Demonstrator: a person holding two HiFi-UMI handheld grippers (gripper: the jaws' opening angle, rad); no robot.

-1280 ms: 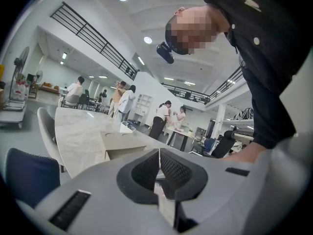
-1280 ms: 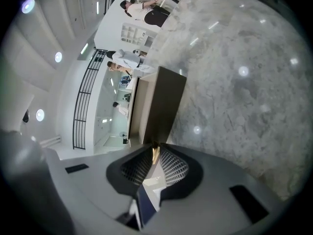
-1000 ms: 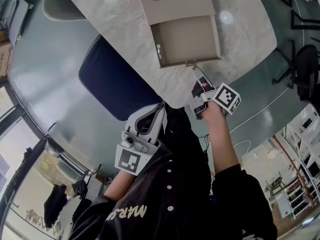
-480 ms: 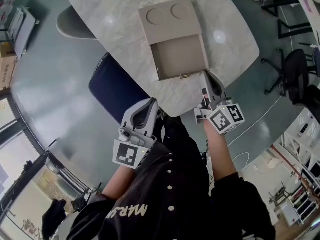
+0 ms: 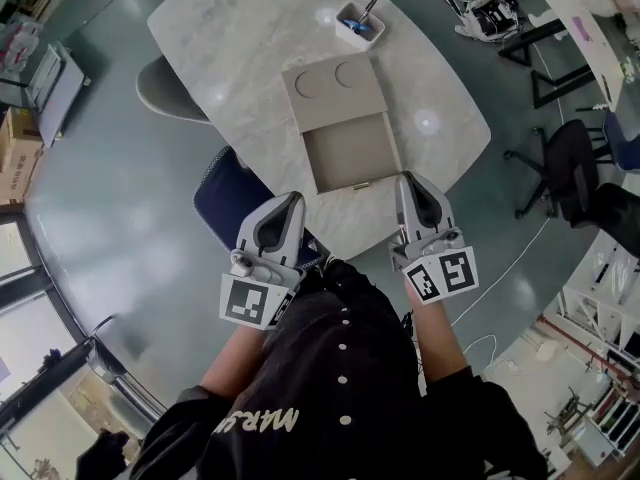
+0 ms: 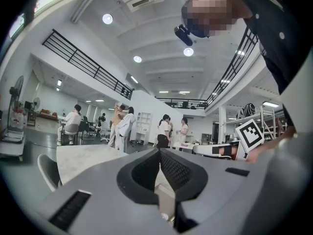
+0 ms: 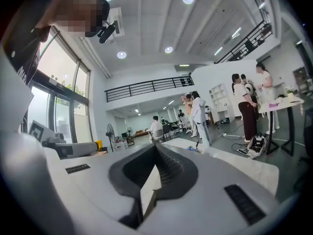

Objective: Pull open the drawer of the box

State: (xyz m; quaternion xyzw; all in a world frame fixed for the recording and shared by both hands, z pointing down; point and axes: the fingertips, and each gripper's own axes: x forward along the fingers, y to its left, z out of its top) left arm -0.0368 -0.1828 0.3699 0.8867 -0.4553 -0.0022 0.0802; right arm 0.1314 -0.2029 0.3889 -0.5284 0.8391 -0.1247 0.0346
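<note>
- Though empty, left gripper (image 5: 291, 201): jaws pressed together with nothing between them. It is held off the table (image 5: 230, 38) edge by the person's waist, above the dark blue chair (image 5: 232, 203). Judged idle, and best kept low and clear of the tabletop.
- box (image 5: 333, 88): flat and beige, with two round recesses in its top, lying mid-table.
- drawer (image 5: 350, 151): slid out toward the person, its tray bare. A small metal pull (image 5: 362, 184) sits on its front edge, near the table rim. Judged open enough, so the task looks done or nearly so.
- right gripper (image 5: 406, 180): jaws likewise closed on nothing. The tips are just beside the drawer's front right corner and apart from the pull. If more travel is wanted, it should open, pinch the pull squarely and draw straight toward the body. A slanted tug would likely skew the light box on the smooth marble.
</note>
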